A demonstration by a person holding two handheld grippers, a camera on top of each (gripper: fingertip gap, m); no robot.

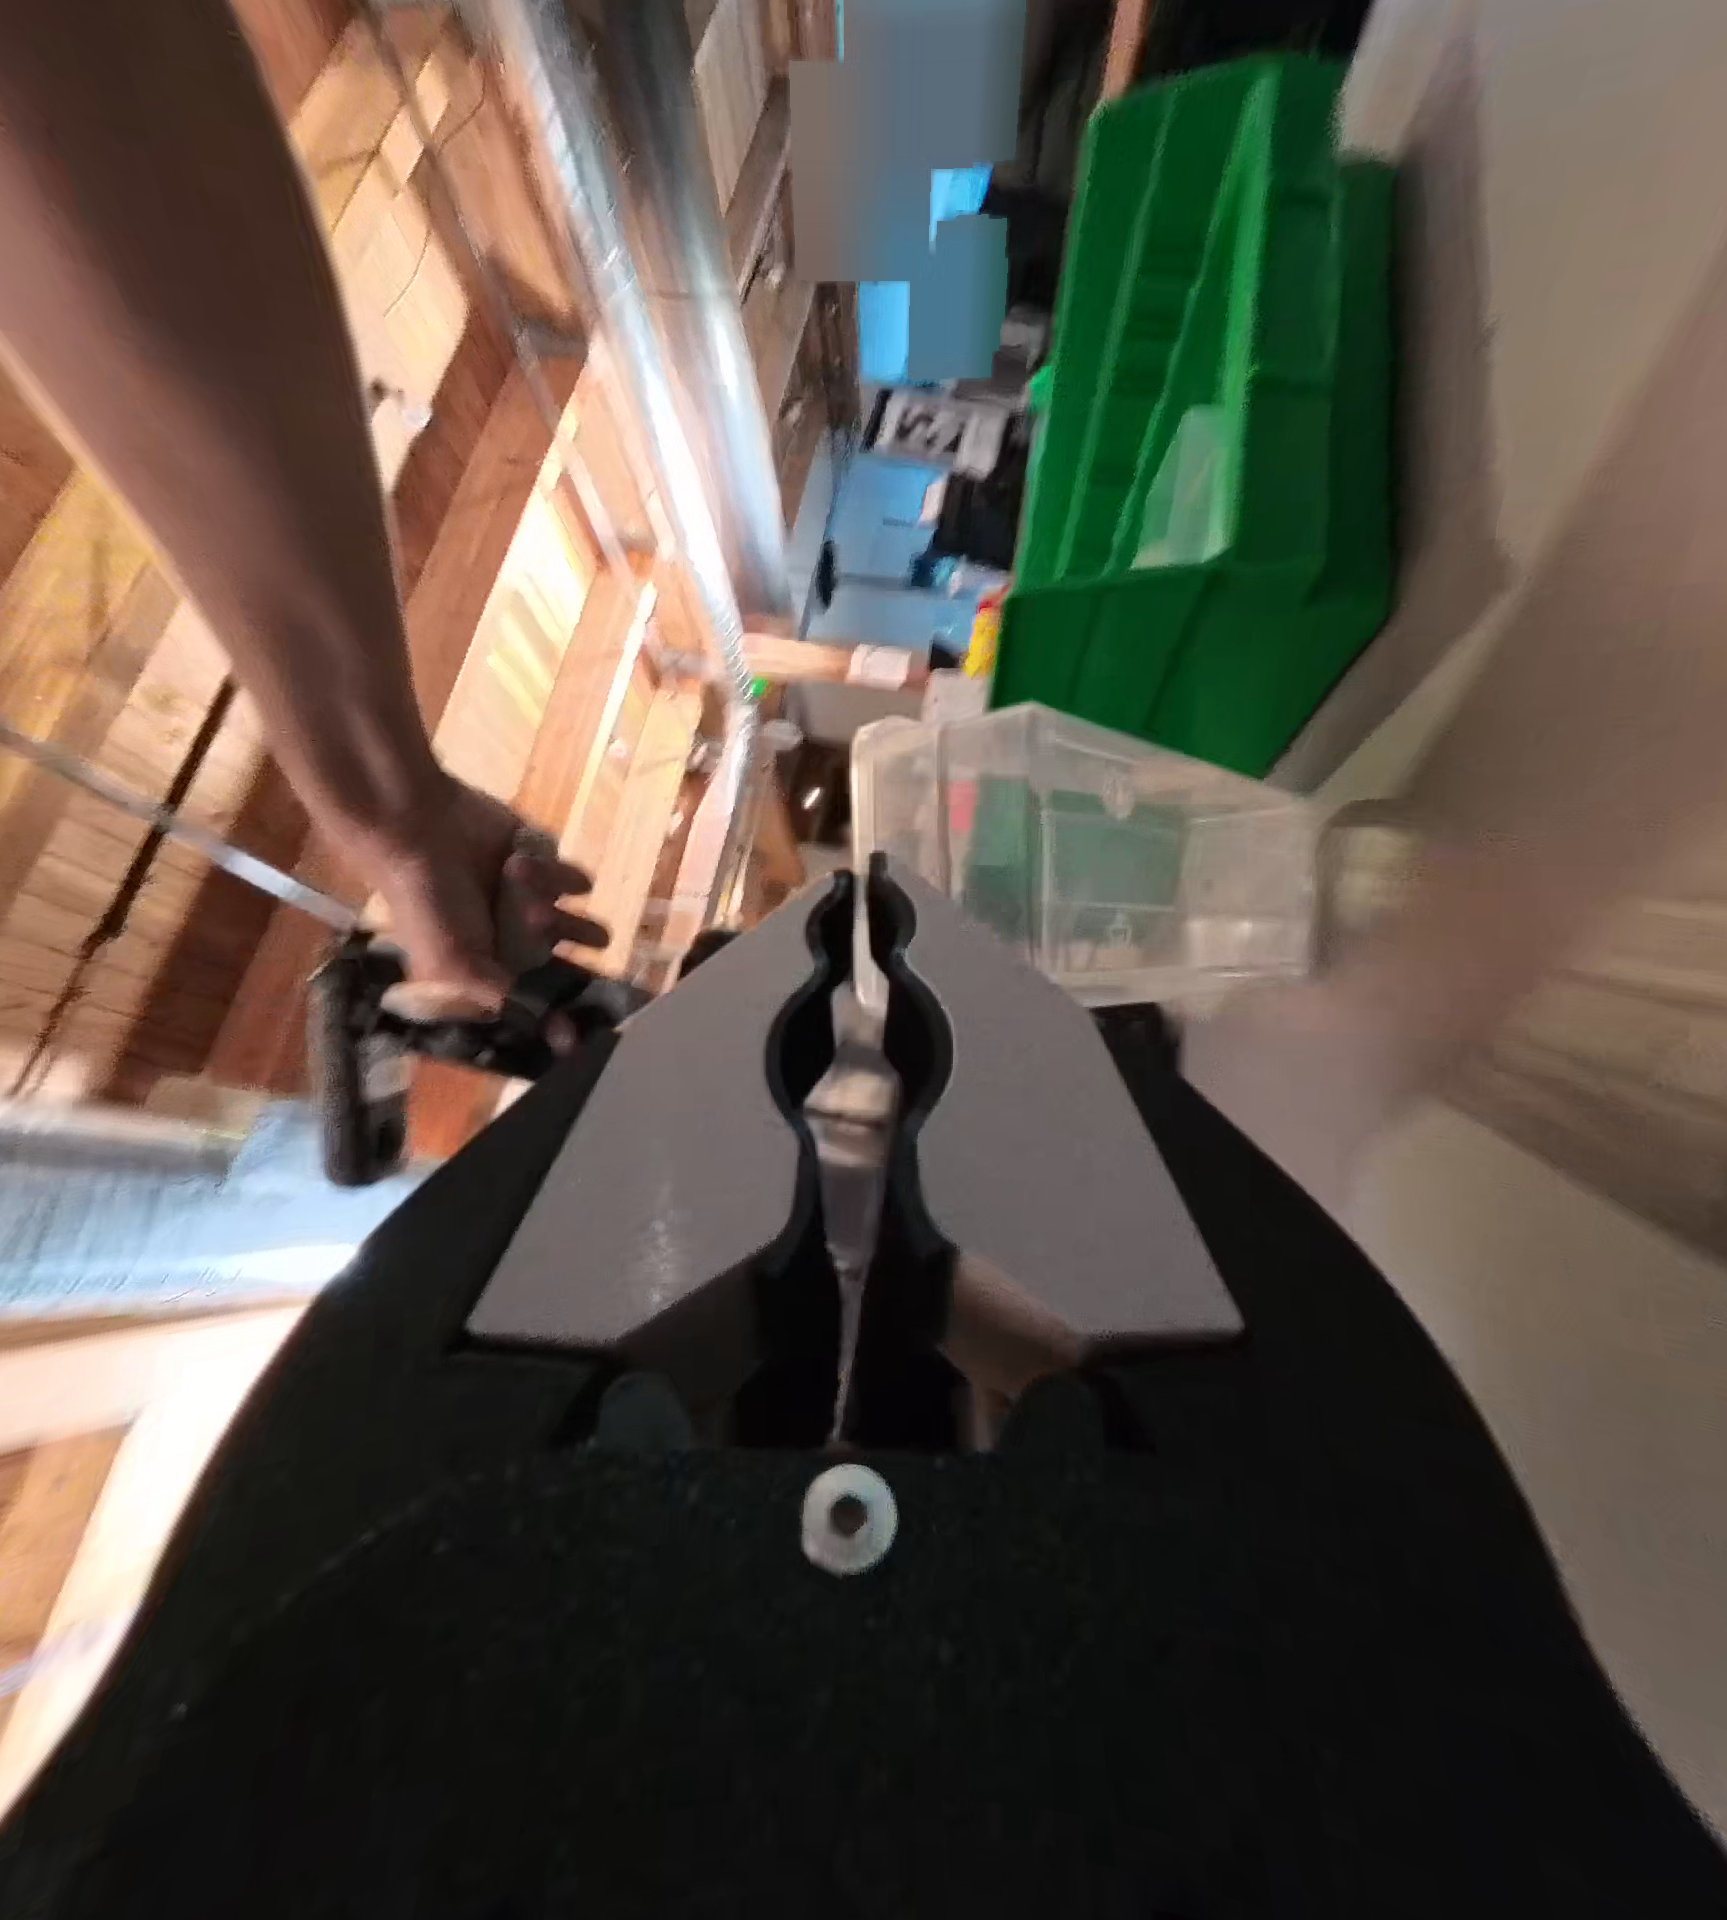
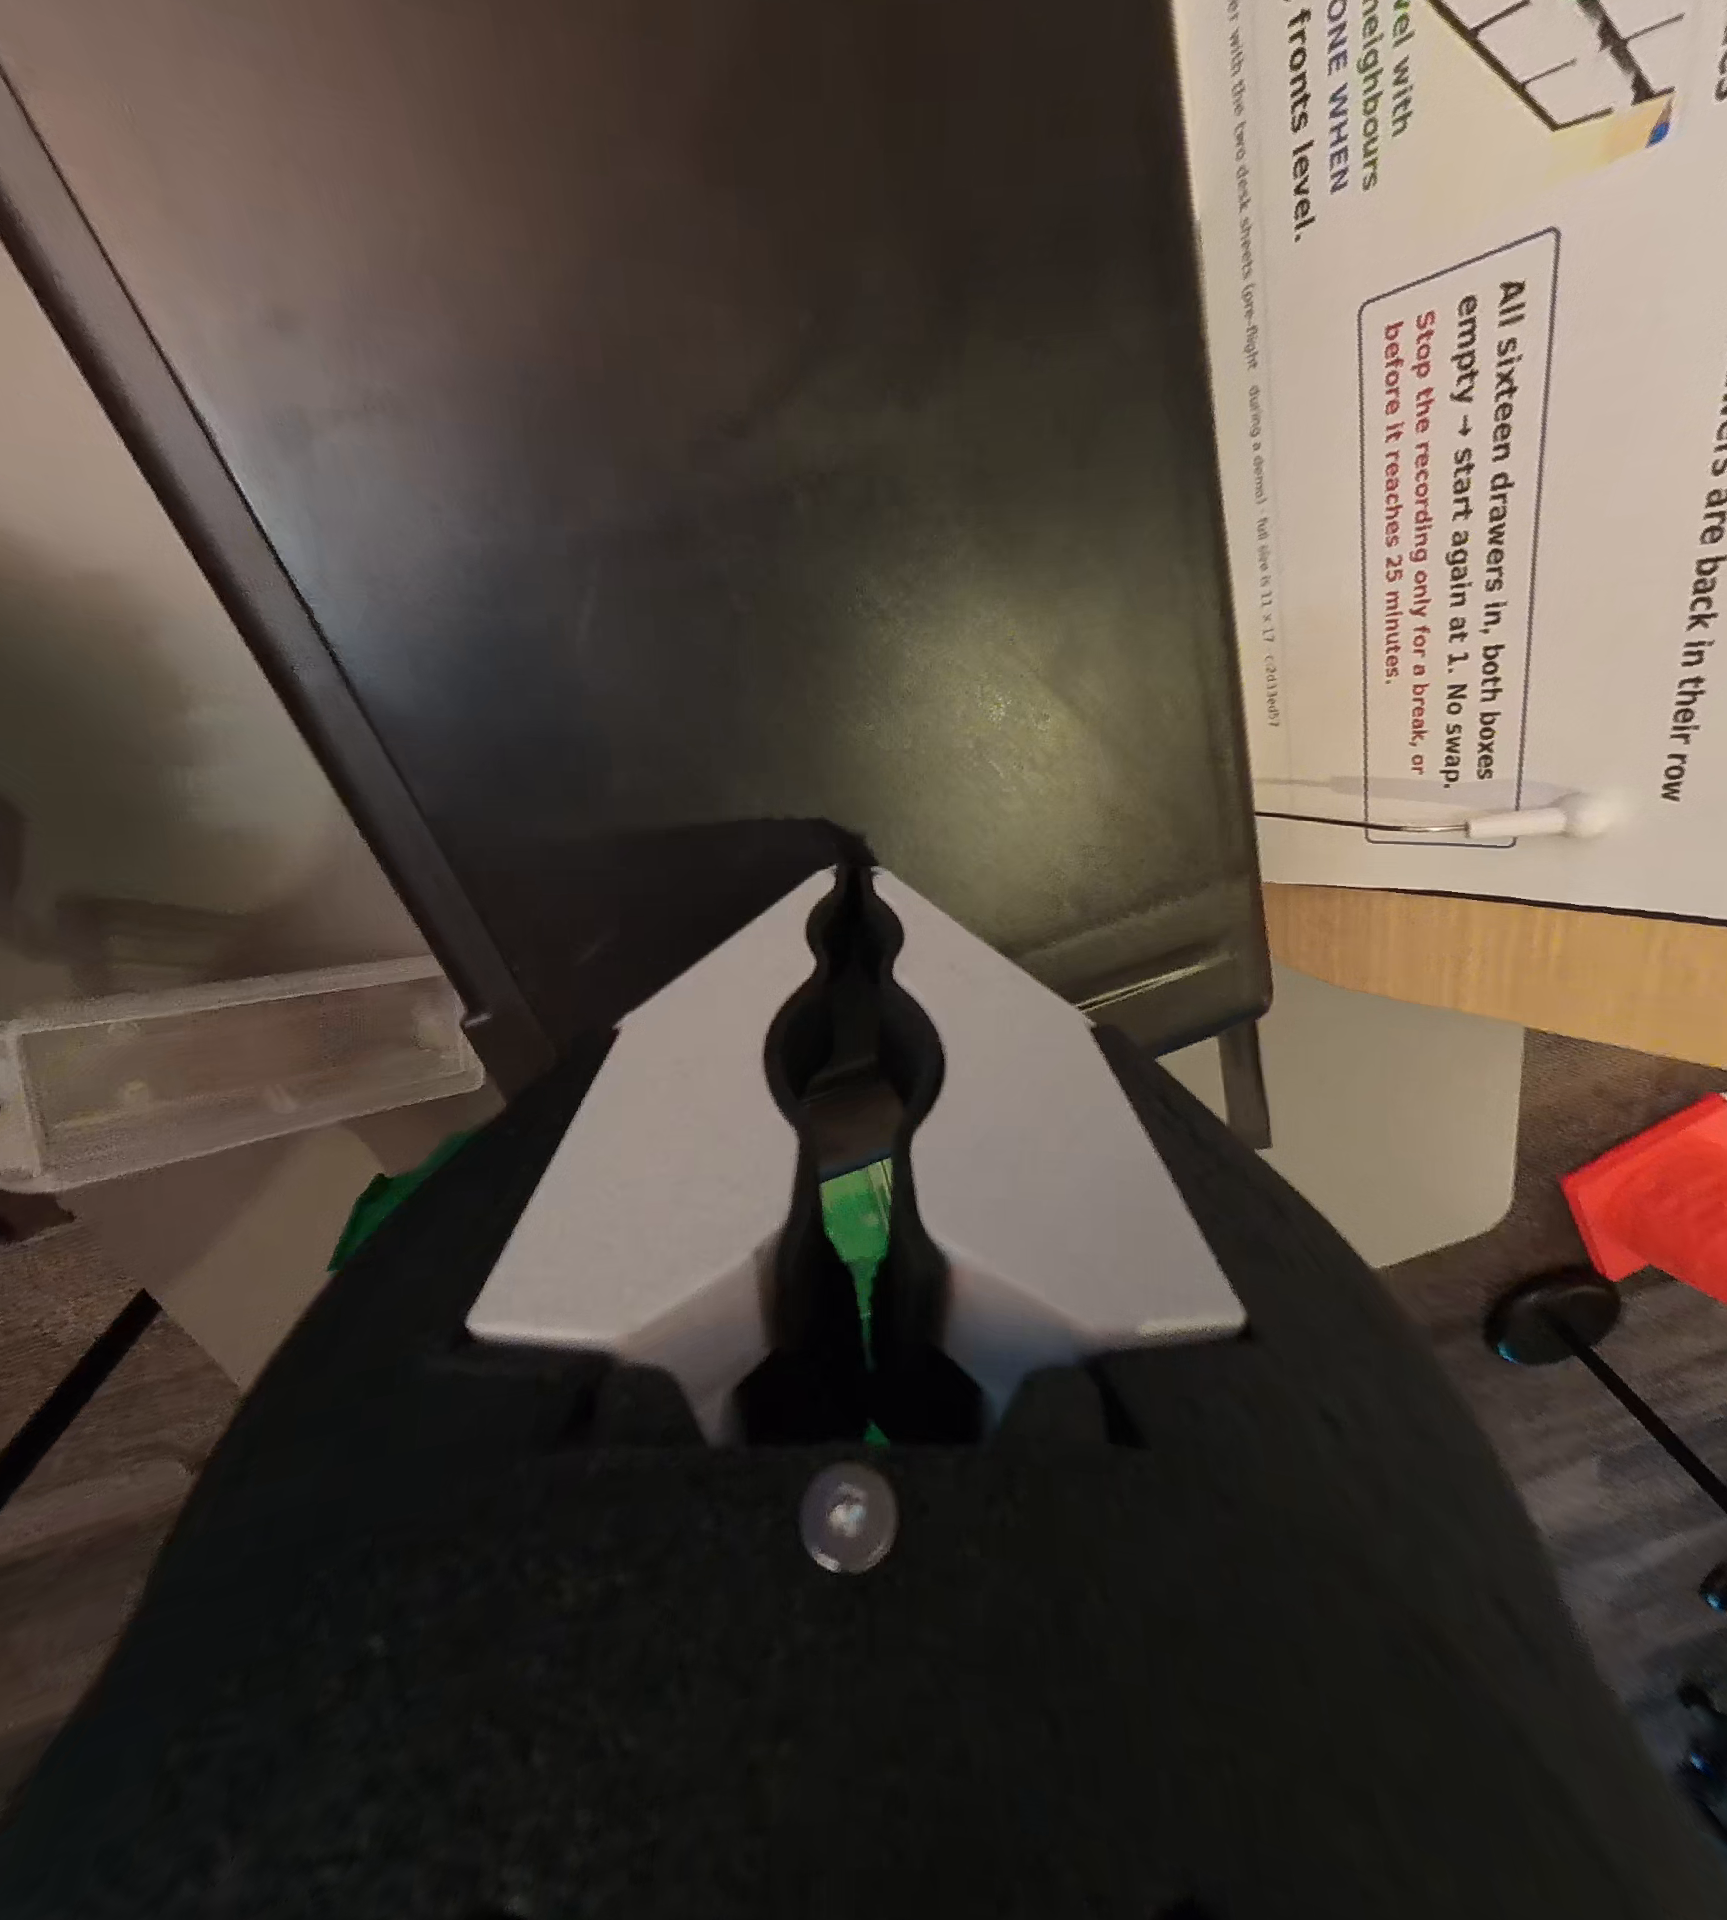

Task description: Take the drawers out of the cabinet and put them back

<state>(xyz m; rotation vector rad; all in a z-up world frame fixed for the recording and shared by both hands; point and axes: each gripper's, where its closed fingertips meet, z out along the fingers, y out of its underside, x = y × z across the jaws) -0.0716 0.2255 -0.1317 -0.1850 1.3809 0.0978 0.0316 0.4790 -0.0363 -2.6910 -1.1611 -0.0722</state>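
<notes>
In the left wrist view, my left gripper point(image 1: 861, 883) is shut on the thin front lip point(image 1: 867, 961) of a clear plastic drawer point(image 1: 1098, 831). The drawer extends to the right of the fingertips, and this view is tilted and blurred. A hand point(image 1: 464, 904) holds the other gripper's black handle point(image 1: 360, 1070) at the left; its fingers are hidden there. In the right wrist view, my right gripper point(image 2: 851, 868) is shut, with its tips against the dark cabinet panel point(image 2: 734, 468). I cannot tell if they pinch an edge. A clear drawer point(image 2: 215, 1060) shows at the left.
Green bins point(image 1: 1202, 468) stand beyond the clear drawer. A printed sheet point(image 2: 1565, 416) lies on a wooden tabletop point(image 2: 1565, 966) to the right of the cabinet. A red object point(image 2: 1700, 1195) and black cables point(image 2: 1617, 1403) lie at the lower right. Something green point(image 2: 848, 1216) shows under the right gripper.
</notes>
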